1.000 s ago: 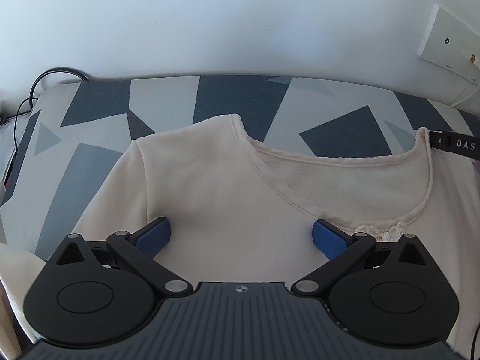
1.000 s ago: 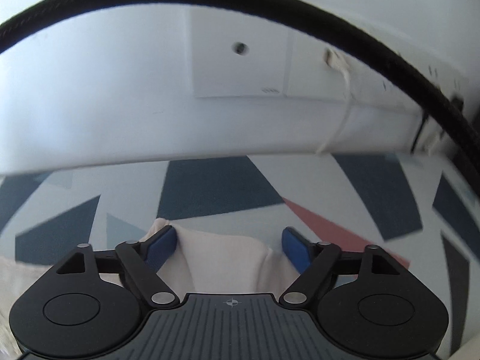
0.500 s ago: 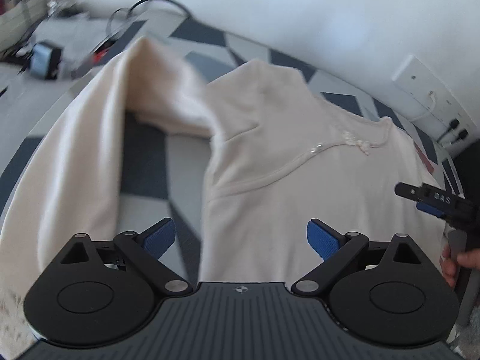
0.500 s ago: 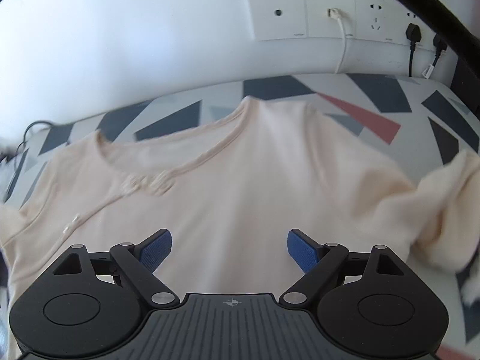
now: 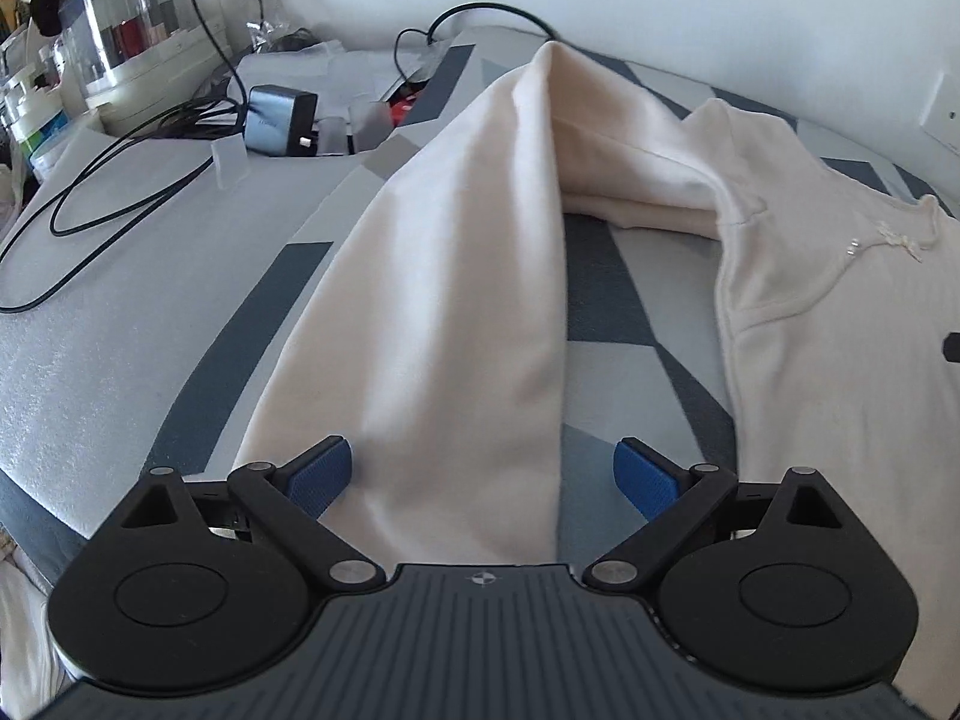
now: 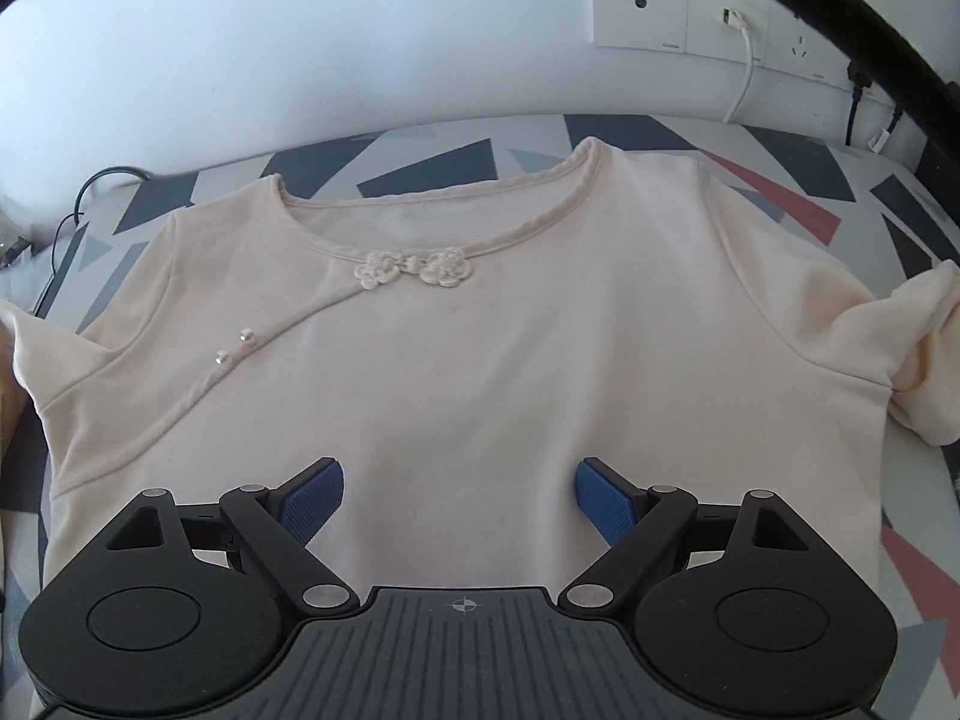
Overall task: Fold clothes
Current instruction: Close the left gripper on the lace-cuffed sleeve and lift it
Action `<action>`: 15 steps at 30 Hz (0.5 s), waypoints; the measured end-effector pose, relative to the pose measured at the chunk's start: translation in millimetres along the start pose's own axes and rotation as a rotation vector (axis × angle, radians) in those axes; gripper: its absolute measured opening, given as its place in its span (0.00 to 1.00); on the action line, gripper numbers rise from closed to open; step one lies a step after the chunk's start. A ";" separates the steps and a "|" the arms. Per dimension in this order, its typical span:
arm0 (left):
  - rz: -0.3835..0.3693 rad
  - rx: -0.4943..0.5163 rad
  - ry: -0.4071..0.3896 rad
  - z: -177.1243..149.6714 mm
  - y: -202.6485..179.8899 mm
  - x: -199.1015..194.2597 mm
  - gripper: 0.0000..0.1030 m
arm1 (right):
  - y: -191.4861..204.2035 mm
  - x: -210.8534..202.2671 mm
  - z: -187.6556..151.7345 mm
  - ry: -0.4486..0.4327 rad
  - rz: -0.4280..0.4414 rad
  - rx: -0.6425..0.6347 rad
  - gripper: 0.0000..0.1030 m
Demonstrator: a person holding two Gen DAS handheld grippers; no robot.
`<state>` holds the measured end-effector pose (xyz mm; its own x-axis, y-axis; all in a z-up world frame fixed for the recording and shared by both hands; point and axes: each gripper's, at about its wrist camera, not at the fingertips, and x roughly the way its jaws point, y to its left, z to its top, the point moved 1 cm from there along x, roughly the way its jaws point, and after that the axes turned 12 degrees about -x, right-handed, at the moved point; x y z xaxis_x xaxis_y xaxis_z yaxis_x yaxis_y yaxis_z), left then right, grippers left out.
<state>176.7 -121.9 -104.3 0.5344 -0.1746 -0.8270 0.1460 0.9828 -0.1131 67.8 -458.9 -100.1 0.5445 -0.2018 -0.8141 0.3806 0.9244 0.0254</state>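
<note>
The left gripper (image 5: 482, 474) is spread wide with nothing between its blue pads (image 5: 318, 474), poised over the long sleeve (image 5: 456, 276) of a cream top (image 6: 480, 324). The sleeve runs away from it across the bed cover (image 5: 606, 300) (grey, white and navy triangles, with a few red ones on the right-hand side) to a peak near the wall, then doubles back toward the shoulder. The right gripper (image 6: 459, 495) is likewise released, its pads apart above the chest of the top, which lies face up and flat, the neckline with its flower knot clasp (image 6: 414, 267) toward the wall. The other sleeve (image 6: 918, 348) is bunched at the right edge. Behind the bed stands a white wall (image 6: 300, 30) with a row of sockets (image 6: 708, 9). To the left, a cluttered shelf holds a charger (image 5: 279, 120), black cables (image 5: 120, 180) and a clear-lidded organiser (image 5: 120, 42).
</note>
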 end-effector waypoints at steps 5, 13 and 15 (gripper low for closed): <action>0.036 -0.042 -0.036 21.9 3.2 11.8 0.90 | 12.8 2.4 3.3 0.012 -0.022 -0.051 0.81; 0.045 -0.285 -0.106 57.1 53.1 -9.4 0.11 | 37.0 -4.4 20.3 -0.023 0.016 -0.156 0.81; 0.074 -0.323 -0.188 62.1 68.5 -32.8 0.10 | 44.7 -6.0 30.6 -0.047 0.044 -0.172 0.81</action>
<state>220.9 -52.6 -50.7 0.6811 -0.0806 -0.7277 -0.1529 0.9564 -0.2490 104.4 -426.3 -76.3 0.5938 -0.1713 -0.7862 0.2242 0.9736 -0.0427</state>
